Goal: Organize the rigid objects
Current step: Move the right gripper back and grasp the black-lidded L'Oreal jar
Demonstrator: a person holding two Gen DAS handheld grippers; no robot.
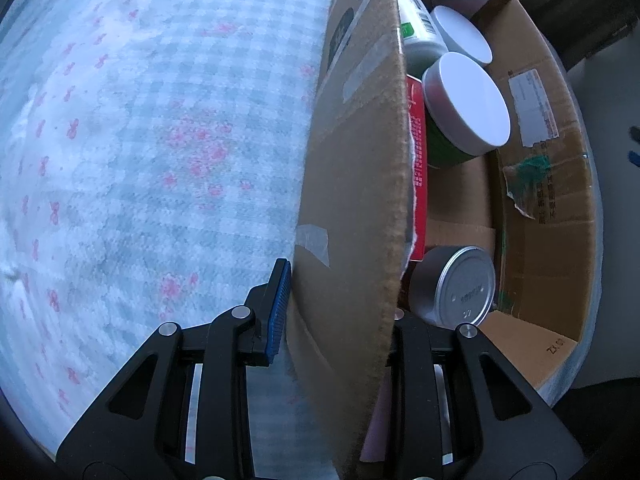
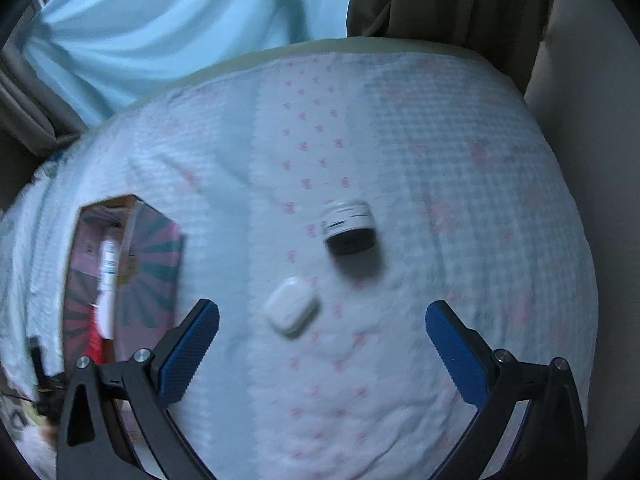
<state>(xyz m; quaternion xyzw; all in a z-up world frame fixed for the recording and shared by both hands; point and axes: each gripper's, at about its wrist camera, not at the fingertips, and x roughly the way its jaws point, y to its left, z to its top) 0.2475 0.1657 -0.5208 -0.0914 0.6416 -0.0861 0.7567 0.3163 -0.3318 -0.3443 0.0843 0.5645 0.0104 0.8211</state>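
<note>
Tin point(image 1: 460, 288): lid stamped "27", other marks unreadable.
Jar point(image 2: 349, 227): label blurred.
Left gripper point(image 1: 340, 300): clamps box flap point(image 1: 352, 184).
Right gripper point(image 2: 322, 344): wide.

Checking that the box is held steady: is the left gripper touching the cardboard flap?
Touching. The left wrist view shows the left gripper straddling the cardboard flap, its blue pad pressed flat against the flap's outer face.

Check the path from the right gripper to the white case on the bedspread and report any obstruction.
Nothing visible blocks it. The right gripper is open, with the white case lying just ahead between its fingers; the dark jar sits farther off.
</note>
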